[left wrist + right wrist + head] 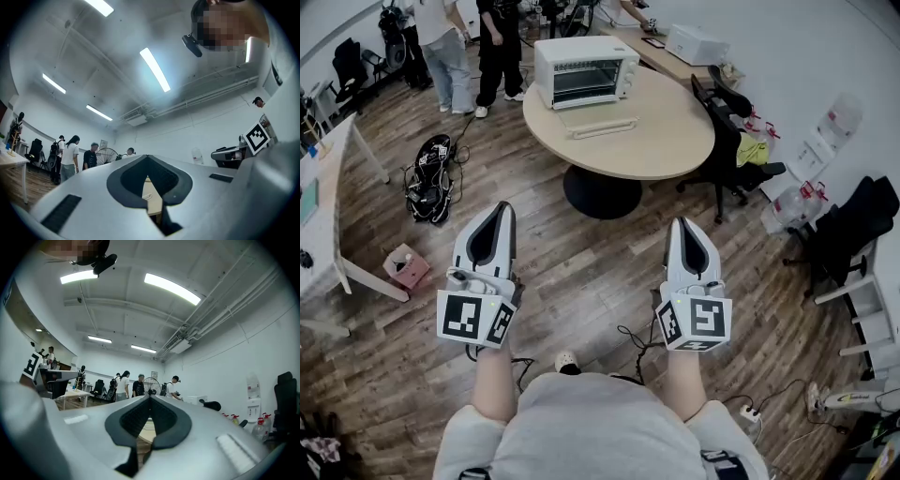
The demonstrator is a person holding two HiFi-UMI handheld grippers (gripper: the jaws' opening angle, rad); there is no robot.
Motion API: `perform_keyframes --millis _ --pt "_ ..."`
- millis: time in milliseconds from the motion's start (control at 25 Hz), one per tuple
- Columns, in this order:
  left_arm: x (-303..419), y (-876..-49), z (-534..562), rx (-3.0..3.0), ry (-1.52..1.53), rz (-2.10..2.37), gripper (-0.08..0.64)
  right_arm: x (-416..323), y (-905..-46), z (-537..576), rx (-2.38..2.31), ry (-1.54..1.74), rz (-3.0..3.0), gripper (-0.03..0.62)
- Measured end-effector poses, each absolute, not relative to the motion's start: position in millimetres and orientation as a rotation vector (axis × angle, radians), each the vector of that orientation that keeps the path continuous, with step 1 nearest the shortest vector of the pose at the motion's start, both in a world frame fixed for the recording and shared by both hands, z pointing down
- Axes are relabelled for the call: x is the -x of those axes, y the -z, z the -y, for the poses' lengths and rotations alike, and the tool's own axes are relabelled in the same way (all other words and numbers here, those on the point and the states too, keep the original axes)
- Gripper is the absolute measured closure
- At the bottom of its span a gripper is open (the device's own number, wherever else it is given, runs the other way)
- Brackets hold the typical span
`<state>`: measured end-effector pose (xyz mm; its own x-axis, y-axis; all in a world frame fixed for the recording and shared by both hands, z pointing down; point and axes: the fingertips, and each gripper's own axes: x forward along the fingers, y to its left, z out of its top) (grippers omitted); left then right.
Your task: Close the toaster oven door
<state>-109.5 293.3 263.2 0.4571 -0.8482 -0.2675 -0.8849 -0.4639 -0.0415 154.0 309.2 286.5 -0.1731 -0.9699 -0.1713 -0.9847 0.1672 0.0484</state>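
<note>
Room: wood-floored office, round beige table well ahead.
Oven: white boxy toaster oven on that table, its flat hinged door dropped open.
Grippers: left gripper and right gripper both pinched closed, empty — well short of it.
Tip: step in, slide under the door's front edge, lift smoothly till it seats.

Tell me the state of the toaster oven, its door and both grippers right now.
Toaster oven: upright on the round table, cavity exposed.
Toaster oven door: open, folded down flat.
Left gripper: shut, empty, over the floor short of the table.
Right gripper: shut, empty, over the floor short of the table.
</note>
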Motion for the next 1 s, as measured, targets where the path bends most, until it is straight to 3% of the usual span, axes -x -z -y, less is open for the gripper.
perform_keyframes --millis 1000 --pt "138.5 -268.6 -256.6 2.547 -0.333 -1.501 0.554 -128.2 -286.8 -279.8 1.940 -0.215 -2.263 0.580"
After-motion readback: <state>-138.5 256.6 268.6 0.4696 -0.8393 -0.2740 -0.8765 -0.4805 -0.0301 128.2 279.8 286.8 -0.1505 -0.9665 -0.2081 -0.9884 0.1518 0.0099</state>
